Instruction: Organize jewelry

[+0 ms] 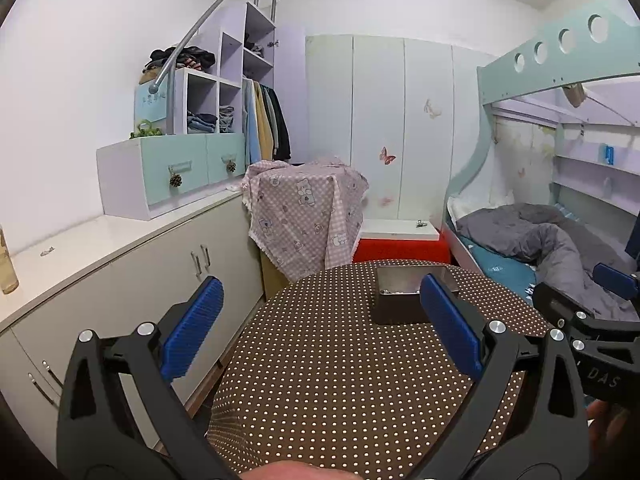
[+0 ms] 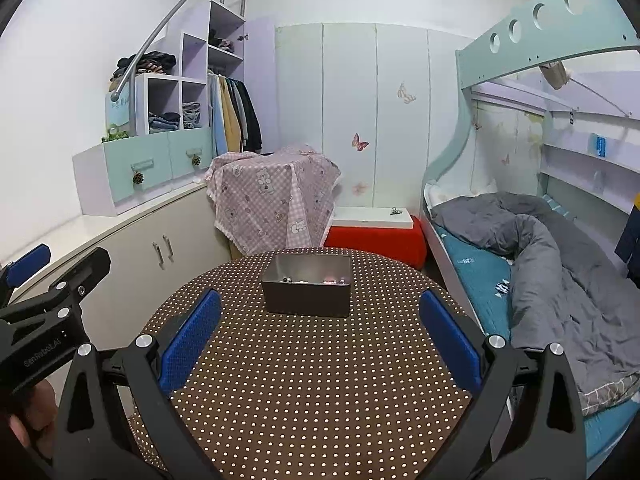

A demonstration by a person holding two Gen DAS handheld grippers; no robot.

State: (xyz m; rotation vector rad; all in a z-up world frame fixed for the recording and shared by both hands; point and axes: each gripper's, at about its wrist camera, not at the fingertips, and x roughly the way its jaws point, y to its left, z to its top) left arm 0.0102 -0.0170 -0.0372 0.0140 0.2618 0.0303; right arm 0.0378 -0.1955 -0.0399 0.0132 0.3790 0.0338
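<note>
Both my grippers hover over a round table point(image 2: 320, 380) in brown, white-dotted cloth. My left gripper point(image 1: 320, 332) and right gripper point(image 2: 320, 332) both gape wide, holding nothing. Ahead of my right gripper's fingers sits a grey tin point(image 2: 307, 285) with the jewelry point(image 2: 316, 280) inside. A bunk bed point(image 2: 540, 260) lies to the right, cabinets point(image 2: 132, 256) left. The left gripper's body reads "GenRobot.AI".

White-walled bedroom: bunk bed point(image 2: 540, 248) (rumpled grey duvet), pale wardrobe point(image 2: 360, 112), low cabinets point(image 2: 160, 248).
</note>
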